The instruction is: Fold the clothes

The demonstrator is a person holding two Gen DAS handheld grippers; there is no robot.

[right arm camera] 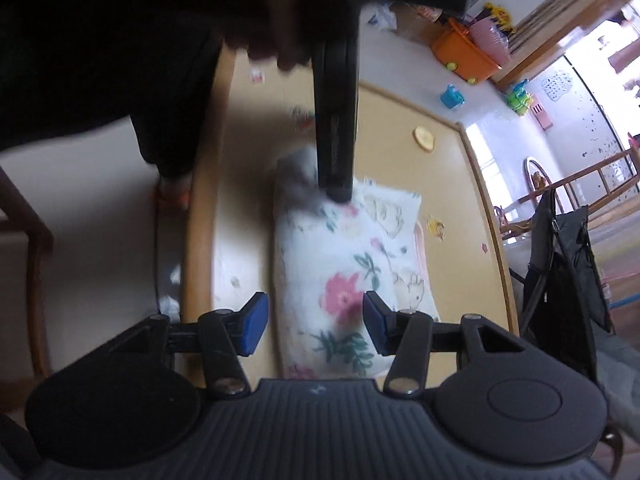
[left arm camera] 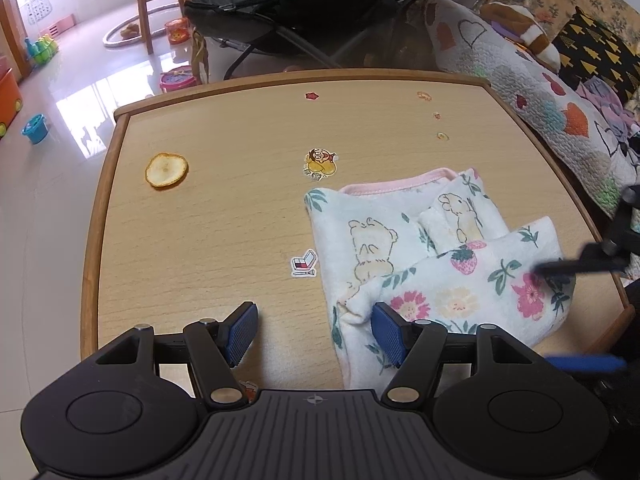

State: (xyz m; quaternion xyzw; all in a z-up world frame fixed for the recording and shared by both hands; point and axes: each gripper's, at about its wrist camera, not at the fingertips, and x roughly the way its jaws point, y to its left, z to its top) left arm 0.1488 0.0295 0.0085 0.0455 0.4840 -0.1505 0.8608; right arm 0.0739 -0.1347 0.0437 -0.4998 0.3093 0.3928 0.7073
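Both sets of jaws stand apart with nothing pinched. The left gripper [left arm camera: 314, 334] hangs over the near edge of the table [left arm camera: 208, 216], its right pad [left arm camera: 387, 334] at the corner of the garment [left arm camera: 432, 264], though I can't tell whether it touches; bare wood shows in the gap. The right gripper [right arm camera: 315, 327] hovers with the floral end of the garment [right arm camera: 344, 276] below and between its pads, neither one pressing on cloth as far as this blurred view shows.

Out from there, the garment sits on the right-hand part of the table, close to the edge beside the quilted cover [left arm camera: 532, 92]. It is already a compact bundle: the flower-and-strawberry layer is laid across the bear print, a pink-trimmed edge peeking out at the far side. So the folding looks largely done, by my reading. What seems left is tidying: the top flap sits slanted, and the near corner bunches up a little.

The rest of the table carries only stickers and an orange slice [left arm camera: 166, 170]; no other clothes show in either view, so whether more remain can't be told
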